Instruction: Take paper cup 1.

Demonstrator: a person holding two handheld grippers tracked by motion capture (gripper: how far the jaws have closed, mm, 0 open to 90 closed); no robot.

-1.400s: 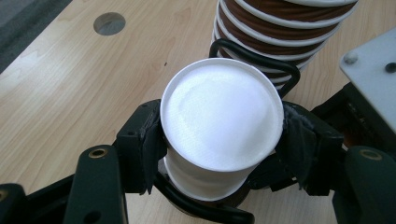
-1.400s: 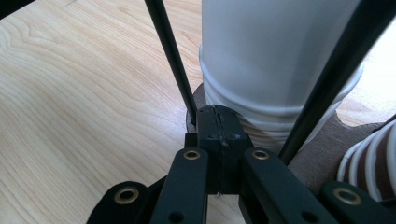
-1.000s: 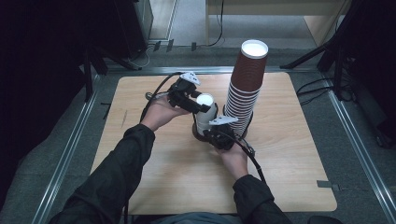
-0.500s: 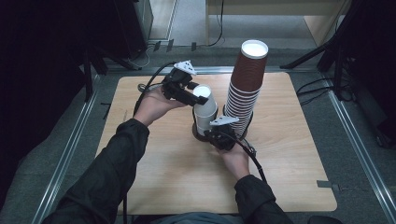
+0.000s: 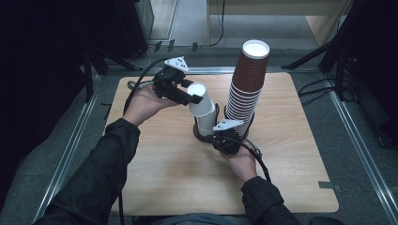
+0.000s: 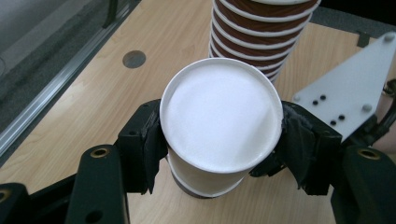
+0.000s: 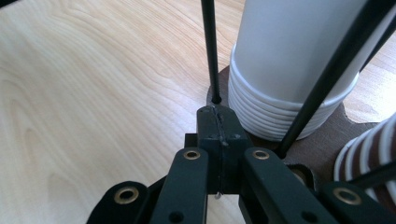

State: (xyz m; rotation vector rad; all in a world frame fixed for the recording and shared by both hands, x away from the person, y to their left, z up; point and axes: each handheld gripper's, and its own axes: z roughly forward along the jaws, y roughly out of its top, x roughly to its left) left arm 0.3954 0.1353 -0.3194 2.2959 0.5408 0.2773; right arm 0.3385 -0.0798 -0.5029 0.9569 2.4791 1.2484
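left gripper (image 6: 219, 144) clamps a plain, unprinted white cup (image 6: 219, 126).

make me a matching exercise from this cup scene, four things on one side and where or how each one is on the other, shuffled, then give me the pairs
Things:
1. white cup
2. brown cup stack
3. left hand-held gripper
4. right hand-held gripper

States:
A. jaws pressed together, low at the dark base by the white stack
B. tall tower with a white top, upright on the table
C. tilted, top of the white stack, pinched between two jaws
D. jaws on either side of a cup rim

Pairs: 1-C, 2-B, 3-D, 4-A
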